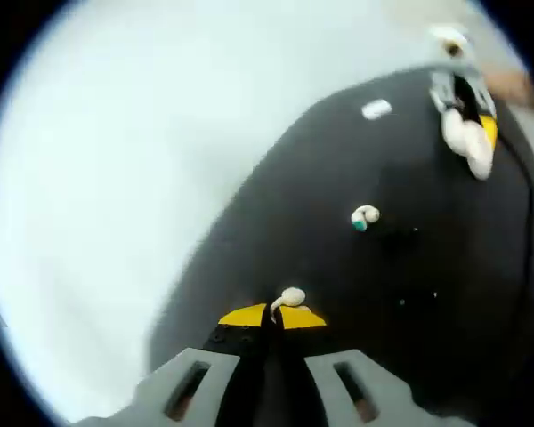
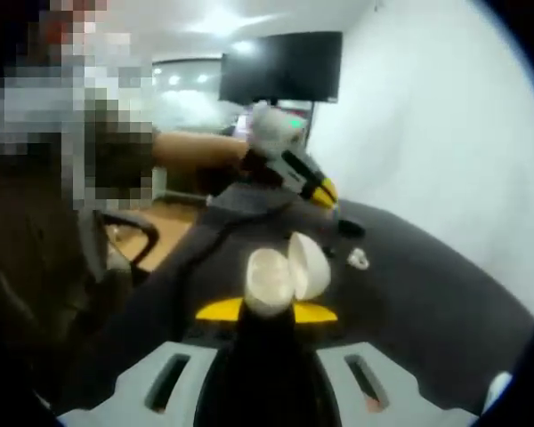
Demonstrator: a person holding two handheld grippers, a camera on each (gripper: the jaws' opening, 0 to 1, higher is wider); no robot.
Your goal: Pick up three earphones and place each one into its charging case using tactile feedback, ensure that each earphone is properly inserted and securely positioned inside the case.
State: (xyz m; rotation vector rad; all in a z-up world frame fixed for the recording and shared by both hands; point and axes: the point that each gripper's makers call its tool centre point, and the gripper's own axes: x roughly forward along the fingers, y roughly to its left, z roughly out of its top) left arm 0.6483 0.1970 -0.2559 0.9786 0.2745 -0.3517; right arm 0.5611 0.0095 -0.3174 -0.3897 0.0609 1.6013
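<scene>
Both grippers are holding stuff above the dark mat, 1 earbud and 1 open case.

Left gripper has its yellow-tipped jaws pinched on a small white earphone. Further out on the black mat there's a 2nd earphone with a teal tip, then a 3rd white piece near the mat's far edge. In the right gripper view, the right gripper has its jaws clamped on the white charging case, lid flipped open. Past it a white earbud sits on the mat, and the other gripper hangs behind it.
</scene>
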